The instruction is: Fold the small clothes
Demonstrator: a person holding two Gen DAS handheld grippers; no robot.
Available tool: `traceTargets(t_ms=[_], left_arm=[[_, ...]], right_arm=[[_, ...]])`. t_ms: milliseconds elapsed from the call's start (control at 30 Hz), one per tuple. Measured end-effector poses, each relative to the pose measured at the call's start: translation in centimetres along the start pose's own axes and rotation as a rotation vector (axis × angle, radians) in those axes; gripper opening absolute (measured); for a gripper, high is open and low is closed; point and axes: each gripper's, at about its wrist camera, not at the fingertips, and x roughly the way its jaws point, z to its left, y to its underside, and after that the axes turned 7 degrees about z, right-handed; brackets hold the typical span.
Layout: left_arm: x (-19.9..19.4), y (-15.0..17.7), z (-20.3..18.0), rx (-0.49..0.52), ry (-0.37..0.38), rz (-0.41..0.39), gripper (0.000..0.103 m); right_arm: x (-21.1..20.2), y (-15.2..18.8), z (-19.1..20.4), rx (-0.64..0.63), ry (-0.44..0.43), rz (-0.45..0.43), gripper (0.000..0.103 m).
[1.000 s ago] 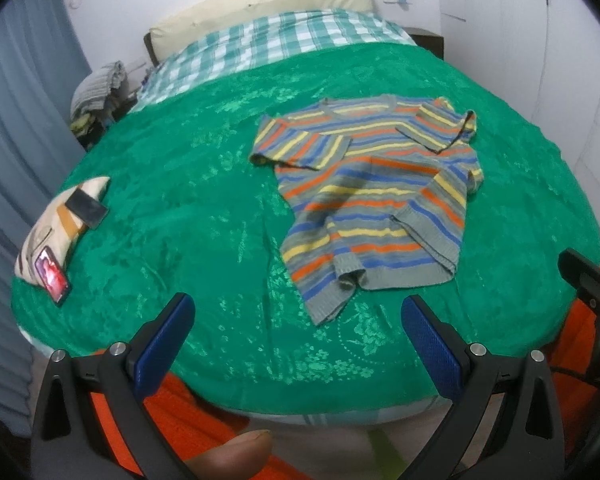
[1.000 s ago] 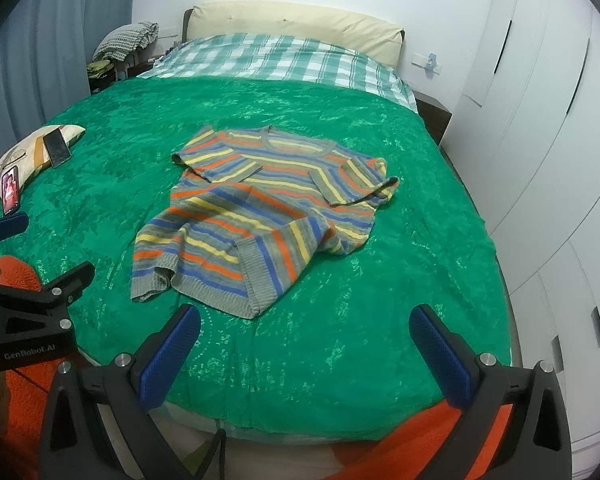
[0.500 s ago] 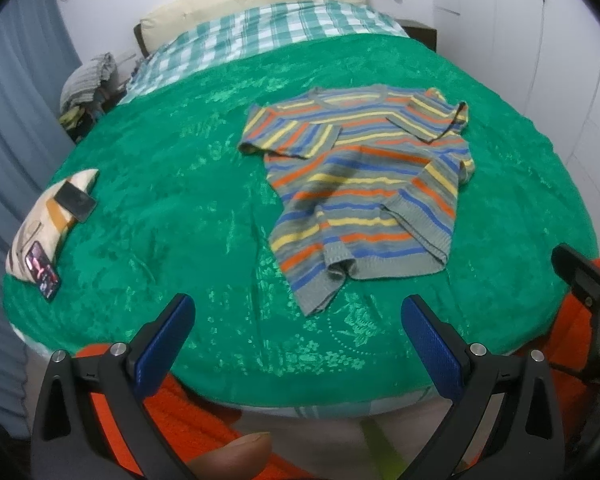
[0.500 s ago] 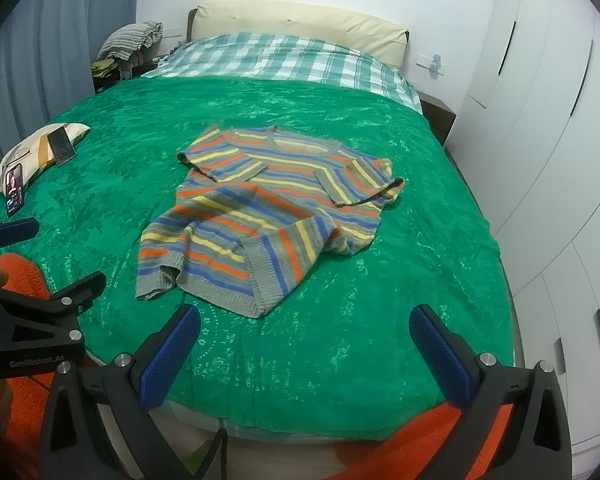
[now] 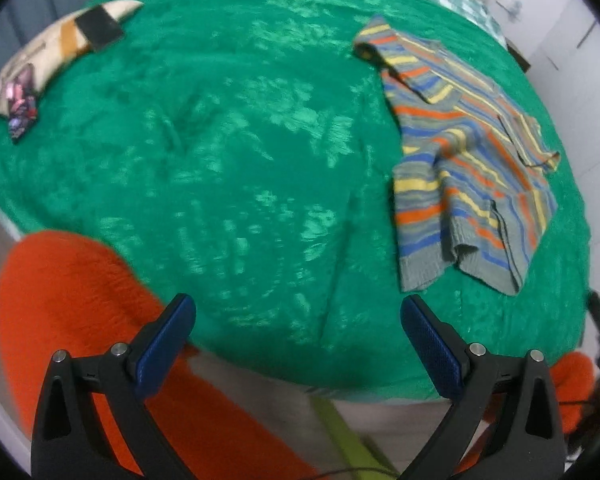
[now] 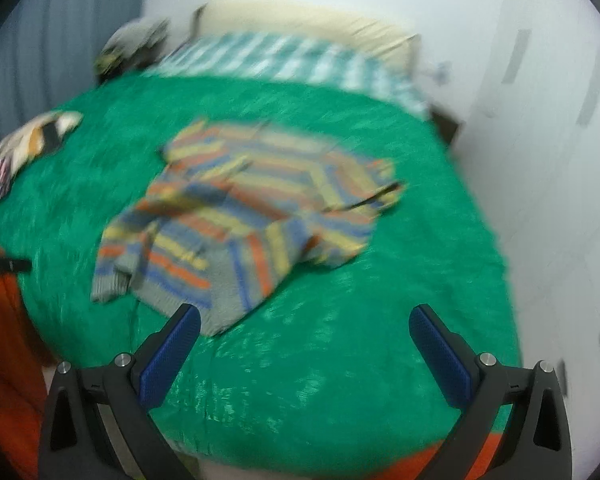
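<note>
A bed (image 6: 340, 380) covered by a glossy green patterned spread fills the room, with a green-and-white checked sheet (image 6: 300, 60) and a cream headboard (image 6: 320, 24) at its far end. White walls and white wardrobe doors (image 6: 560, 120) stand to the right; grey curtains (image 6: 60, 40) hang on the left.

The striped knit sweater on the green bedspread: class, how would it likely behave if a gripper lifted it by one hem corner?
The striped knit sweater would probably droop: its hem already lies rumpled and folded. It looks small and likely light. The green bedspread beneath seems soft, so pushing might bunch it.
</note>
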Motion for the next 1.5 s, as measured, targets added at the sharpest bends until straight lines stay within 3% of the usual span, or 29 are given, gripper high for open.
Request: traceTargets(t_ms=[67, 167, 200, 233, 267, 300, 333, 400, 533, 667, 767, 800, 833, 900, 933, 1000, 1067, 1100, 1133, 1167, 1200, 1267, 1333, 1433, 1500], left_arm=[[1.5, -0.5, -1.9, 0.074, 0.032, 0.019, 0.102], [4.0, -1.6, -5.1, 0.198, 0.019, 0.013, 0.101], [4.7, -1.9, -5.8, 0.223, 0.002, 0.004, 0.1], [5.7, -2.2, -6.6, 0.253, -0.033, -0.005, 0.096], [6.3, -2.3, -7.0, 0.272, -0.059, -0.004, 0.082], [7.0, -2.4, -7.1, 0.286, -0.081, 0.007, 0.077], [7.3, -2.4, -6.9, 0.284, -0.08, 0.021, 0.075], [6.9, -2.0, -6.0, 0.25, -0.023, 0.012, 0.08], [7.0, -1.9, -4.7, 0.201, 0.047, 0.019, 0.082], [7.6, -2.6, -6.3, 0.236, 0.046, 0.002, 0.083], [7.5, -3.0, -6.9, 0.236, 0.055, -0.01, 0.08], [7.5, -3.5, -6.6, 0.226, 0.067, -0.011, 0.08], [7.7, -3.8, -6.4, 0.215, 0.08, -0.012, 0.079], [7.8, -3.9, -6.0, 0.194, 0.102, -0.013, 0.078], [7.8, -4.0, -5.9, 0.19, 0.11, -0.016, 0.077], [7.8, -4.1, -6.1, 0.196, 0.135, -0.028, 0.07], [7.8, -4.4, -6.7, 0.212, 0.171, -0.037, 0.05], [8.0, -4.5, -7.1, 0.231, 0.207, -0.022, 0.018], [8.2, -4.7, -7.3, 0.24, 0.228, 0.005, 0.005], [8.1, -4.8, -7.2, 0.239, 0.25, 0.036, 0.004], [7.6, -4.9, -6.9, 0.233, 0.275, 0.051, 0.004], [6.2, -4.9, -5.7, 0.203, 0.349, 0.091, 0.004], [4.5, -5.0, -4.3, 0.194, 0.397, 0.14, 0.004], [3.5, -5.1, -3.4, 0.227, 0.346, 0.176, 0.004], [4.9, -5.3, -4.2, 0.251, 0.279, 0.189, 0.005]], right_arm=[[3.1, -2.1, 1.7, -0.018, -0.084, 0.009, 0.101], [7.9, -4.4, 4.5, -0.093, -0.091, 0.051, 0.094], [10.7, -5.0, 5.5, -0.12, -0.07, 0.094, 0.087], [13.5, -5.2, 6.1, -0.136, -0.054, 0.152, 0.071], [14.8, -5.2, 5.9, -0.133, -0.06, 0.189, 0.056], [15.5, -5.1, 4.9, -0.075, -0.087, 0.206, 0.033], [14.3, -5.0, 3.6, -0.002, -0.13, 0.18, 0.02], [10.4, -3.9, 0.6, 0.113, -0.208, 0.127, 0.007], [4.4, 1.6, -5.6, 0.294, -0.194, 0.111, 0.007], [5.5, 7.8, -11.1, 0.534, -0.163, 0.237, 0.008], [6.6, 10.5, -13.9, 0.71, -0.233, 0.278, 0.014], [6.2, 10.7, -14.4, 0.741, -0.27, 0.246, 0.026], [5.6, 10.3, -14.7, 0.744, -0.298, 0.201, 0.048], [5.2, 8.8, -14.6, 0.695, -0.372, 0.124, 0.071], [5.5, 7.6, -14.3, 0.641, -0.422, 0.092, 0.071], [6.8, 6.1, -13.6, 0.526, -0.486, 0.061, 0.071], [9.0, 3.9, -12.0, 0.384, -0.534, 0.053, 0.071], [10.0, 3.4, -11.2, 0.327, -0.564, 0.072, 0.066], [10.8, 3.5, -10.8, 0.291, -0.589, 0.094, 0.052], [11.8, 3.1, -10.1, 0.245, -0.626, 0.149, 0.039], [12.1, 3.1, -9.5, 0.216, -0.624, 0.205, 0.008], [10.6, 3.4, -9.5, 0.216, -0.618, 0.232, 0.006], [6.4, 3.9, -10.2, 0.264, -0.703, 0.216, 0.006], [3.3, 4.1, -10.8, 0.306, -0.713, 0.242, 0.006], [4.0, 5.0, -11.3, 0.368, -0.637, 0.313, 0.007]])
